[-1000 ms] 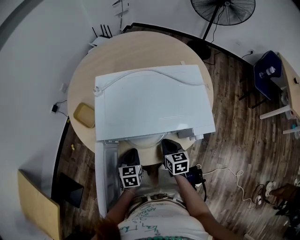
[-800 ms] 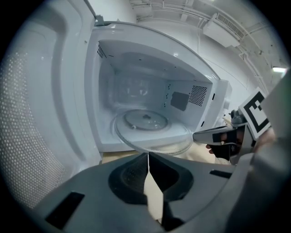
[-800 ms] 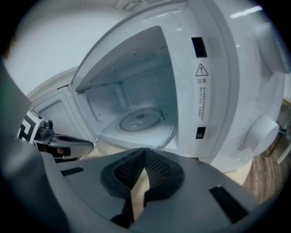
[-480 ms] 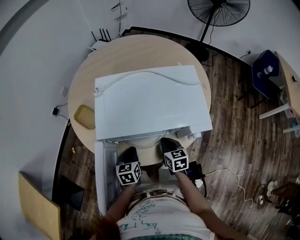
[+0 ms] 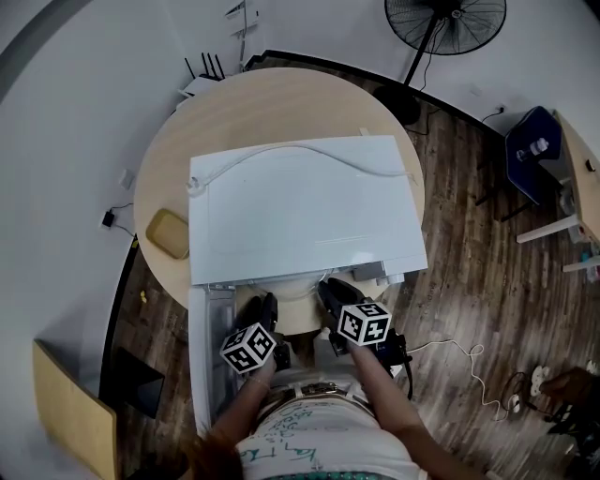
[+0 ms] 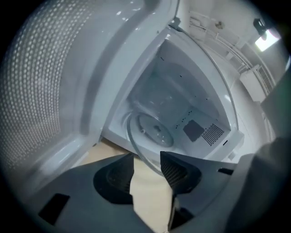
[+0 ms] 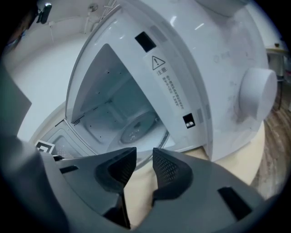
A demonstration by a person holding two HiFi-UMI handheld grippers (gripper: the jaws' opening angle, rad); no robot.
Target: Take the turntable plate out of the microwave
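plate (image 6: 152,129) rim overhangs microwave (image 5: 300,206) sill; door (image 6: 45,82) swung wide.

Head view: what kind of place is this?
Probably a lab or workroom, not a kitchen: the microwave stands on a round wooden table, with a fan and loose cables on the wood floor.

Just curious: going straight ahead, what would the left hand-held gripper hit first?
Likely the glass plate: its rim sits between the left hand-held gripper's jaws, which have just been opening.

microwave (image 5: 300,206): white | turntable plate (image 6: 152,129): clear | table (image 5: 244,103): beige | floor (image 5: 469,244): dark wood grain
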